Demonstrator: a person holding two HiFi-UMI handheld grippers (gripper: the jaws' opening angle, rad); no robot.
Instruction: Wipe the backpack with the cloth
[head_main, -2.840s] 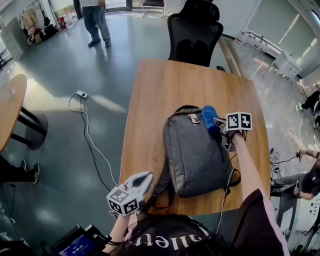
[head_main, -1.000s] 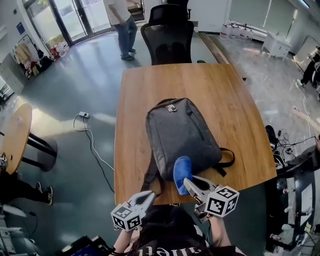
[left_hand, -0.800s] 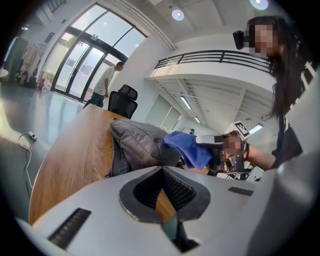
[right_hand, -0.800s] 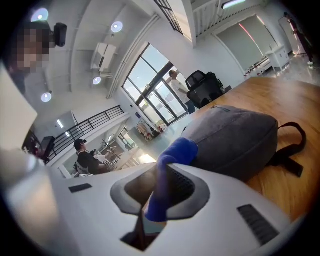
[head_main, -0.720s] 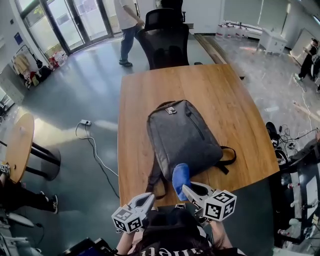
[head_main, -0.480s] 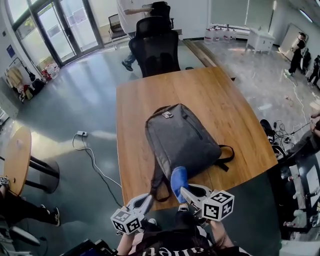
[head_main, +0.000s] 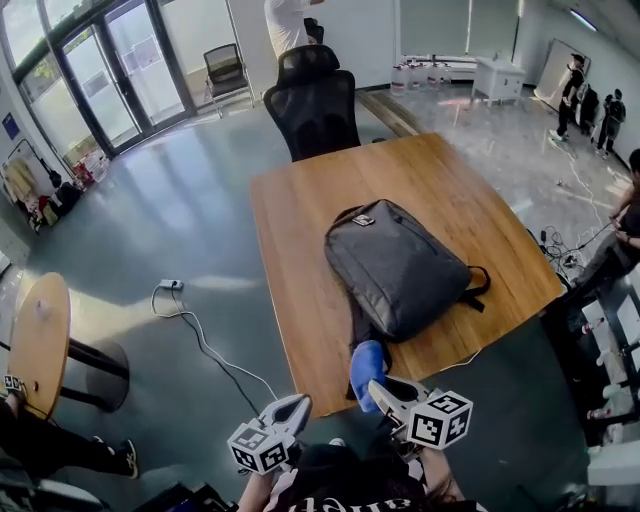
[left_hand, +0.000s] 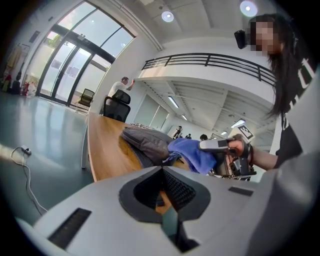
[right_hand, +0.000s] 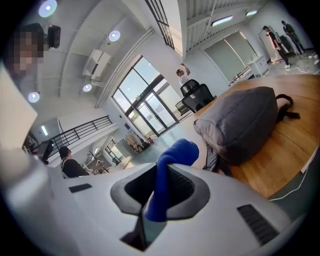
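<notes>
Right gripper (head_main: 384, 390) has its jaws clamped on a blue cloth (head_main: 367, 364), whose bunched free end sticks up past the fingertips. It hangs in the air at the near edge of the wooden table (head_main: 300, 250), close to the person's body and touching nothing. Left gripper (head_main: 294, 406), just to its left, has its jaws together with nothing between them. The grey backpack (head_main: 400, 265) lies flat on the near right part of the table, its handle end towards the far side by the black chair (head_main: 312, 95) and its straps trailing off the near end and the right side. The cloth is apart from the bag, so no wiping contact exists now, and the step in hand looks like carrying the cloth to the bag for a stroke. To do that well, the person should probably bring the loose end down so that the fabric, not the hard jaw tips, meets the bag, then press lightly and drag in long, even passes. The dangling straps and the zipper could snag the cloth. The bag may also slide on the smooth wood, so the left gripper could rest on one edge to steady it.
</notes>
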